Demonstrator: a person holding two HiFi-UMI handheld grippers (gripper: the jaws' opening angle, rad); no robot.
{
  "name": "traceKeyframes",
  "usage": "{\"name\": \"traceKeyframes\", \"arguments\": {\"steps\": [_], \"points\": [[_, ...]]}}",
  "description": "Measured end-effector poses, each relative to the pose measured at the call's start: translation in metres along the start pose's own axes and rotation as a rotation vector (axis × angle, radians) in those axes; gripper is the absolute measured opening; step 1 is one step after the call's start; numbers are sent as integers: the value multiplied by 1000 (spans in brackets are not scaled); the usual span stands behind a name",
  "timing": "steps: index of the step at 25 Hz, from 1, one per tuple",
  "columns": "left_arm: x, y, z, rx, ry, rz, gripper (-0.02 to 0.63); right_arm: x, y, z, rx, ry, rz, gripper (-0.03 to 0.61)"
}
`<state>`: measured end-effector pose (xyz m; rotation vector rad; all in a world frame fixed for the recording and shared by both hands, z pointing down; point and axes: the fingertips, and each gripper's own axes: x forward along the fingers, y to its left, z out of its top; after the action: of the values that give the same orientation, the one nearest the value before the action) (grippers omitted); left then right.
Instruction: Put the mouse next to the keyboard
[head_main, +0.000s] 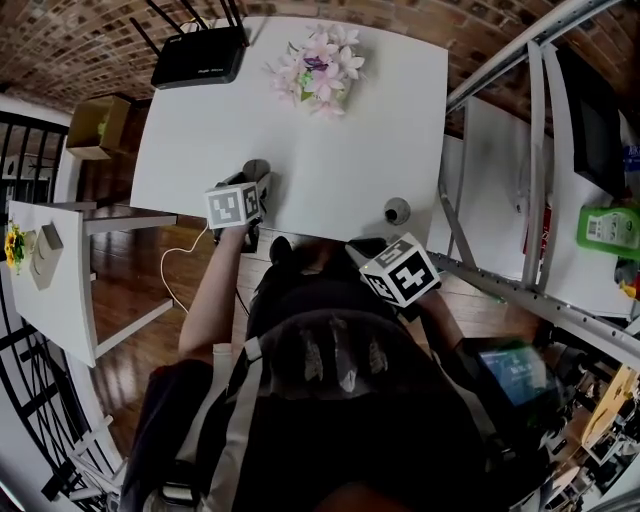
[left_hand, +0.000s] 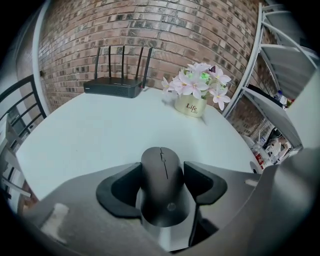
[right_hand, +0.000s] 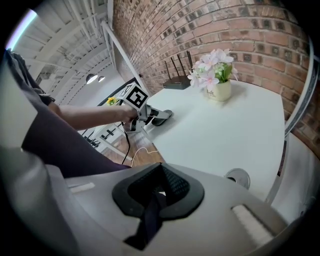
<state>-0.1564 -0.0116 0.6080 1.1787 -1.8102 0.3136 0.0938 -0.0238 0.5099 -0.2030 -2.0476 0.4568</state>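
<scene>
Left claw (left_hand: 162, 172) is clamped on the black mouse (left_hand: 161, 189) over the white worktop's (left_hand: 90, 135) near left edge. Right claw (right_hand: 159, 189) is closed and empty. Brick wall (left_hand: 175, 30) backs the router (left_hand: 114, 86) and flowerpot (left_hand: 192, 106). Right gripper view shows a round grommet (right_hand: 238, 177) that lies outside the left gripper view.

Router (head_main: 200, 57) left of flowers (head_main: 322, 68), on table (head_main: 330, 170)

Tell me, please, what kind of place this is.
Probably an office or workroom: a white desk carrying a router and a flower pot, a brick wall behind, and metal shelving beside it.
</scene>
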Motion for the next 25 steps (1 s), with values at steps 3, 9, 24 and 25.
{"name": "traceKeyframes", "arguments": {"steps": [3, 9, 24, 25], "points": [[2, -12, -1, 22, 6, -13, 278, -2, 0, -6, 6, -4, 6, 6], [6, -25, -3, 33, 14, -18, 279, -10, -3, -18, 40, -19, 4, 6], [15, -57, -4, 76, 47, -52, 278, -9, -1, -35, 62, -40, 11, 6], [16, -60, -4, 80, 50, -56, 278, -9, -1, -36, 62, -39, 14, 6]]}}
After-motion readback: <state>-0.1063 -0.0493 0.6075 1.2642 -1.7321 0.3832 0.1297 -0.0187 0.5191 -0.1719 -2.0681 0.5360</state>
